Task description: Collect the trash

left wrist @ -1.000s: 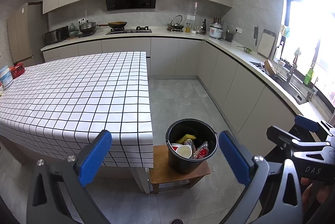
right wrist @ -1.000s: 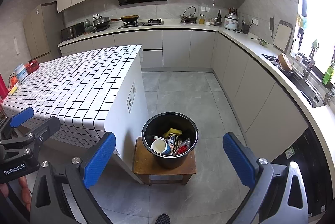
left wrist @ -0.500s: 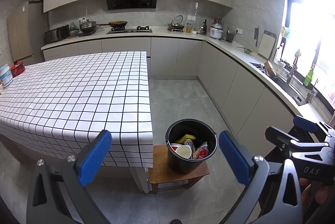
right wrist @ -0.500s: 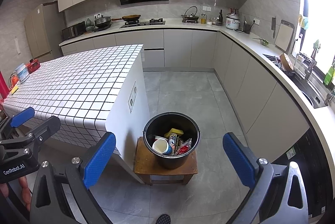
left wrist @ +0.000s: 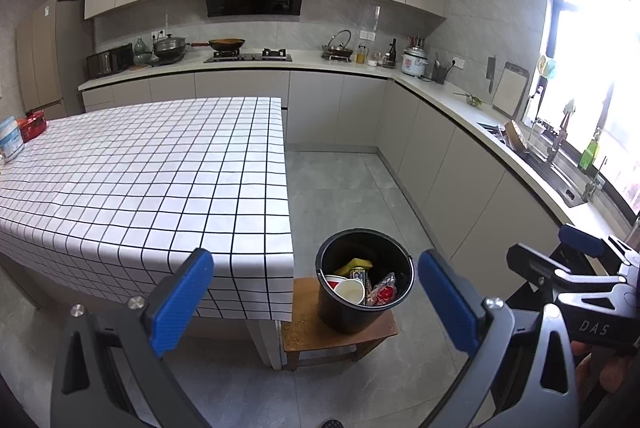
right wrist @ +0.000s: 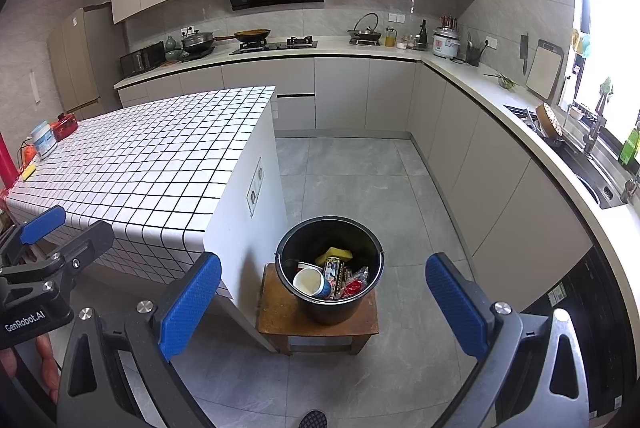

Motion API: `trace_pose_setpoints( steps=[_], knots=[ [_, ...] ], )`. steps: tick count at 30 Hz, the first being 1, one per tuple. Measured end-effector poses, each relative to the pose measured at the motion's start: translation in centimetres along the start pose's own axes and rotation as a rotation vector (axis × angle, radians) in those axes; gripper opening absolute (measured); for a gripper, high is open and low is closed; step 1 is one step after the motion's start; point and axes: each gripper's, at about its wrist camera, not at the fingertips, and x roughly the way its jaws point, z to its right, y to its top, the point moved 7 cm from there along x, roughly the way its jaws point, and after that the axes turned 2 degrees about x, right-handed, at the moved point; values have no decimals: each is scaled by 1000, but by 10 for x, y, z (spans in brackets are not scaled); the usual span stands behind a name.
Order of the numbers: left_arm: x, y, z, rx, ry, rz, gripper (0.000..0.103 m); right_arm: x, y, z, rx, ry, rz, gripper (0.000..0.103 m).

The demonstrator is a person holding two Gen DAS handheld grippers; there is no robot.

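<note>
A black bucket (left wrist: 386, 308) (right wrist: 362, 302) stands on a low wooden stool (left wrist: 304, 332) (right wrist: 276, 320) beside the island. It holds trash: a paper cup (left wrist: 350, 290) (right wrist: 308, 282), a yellow piece (right wrist: 334, 254), a can and red wrappers (left wrist: 384, 294). My left gripper (left wrist: 316, 302) is open and empty, held above and in front of the bucket. My right gripper (right wrist: 322, 302) is open and empty, also above the bucket. Each gripper shows at the edge of the other's view.
An island with a white checked cloth (left wrist: 140, 179) (right wrist: 152, 155) stands left of the bucket, with a white tub (left wrist: 10, 143) and a red box (left wrist: 34, 123) at its far left. Counters and cabinets (left wrist: 460, 163) line the back and right walls. Grey floor (right wrist: 360, 179) lies between.
</note>
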Motion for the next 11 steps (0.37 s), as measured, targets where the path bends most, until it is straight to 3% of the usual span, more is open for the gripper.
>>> trace_pose_setpoints(
  steps=[11],
  knots=[
    [0,4,1,0,-64,40,103,6,3,0,-2,-5,-10,103]
  ],
)
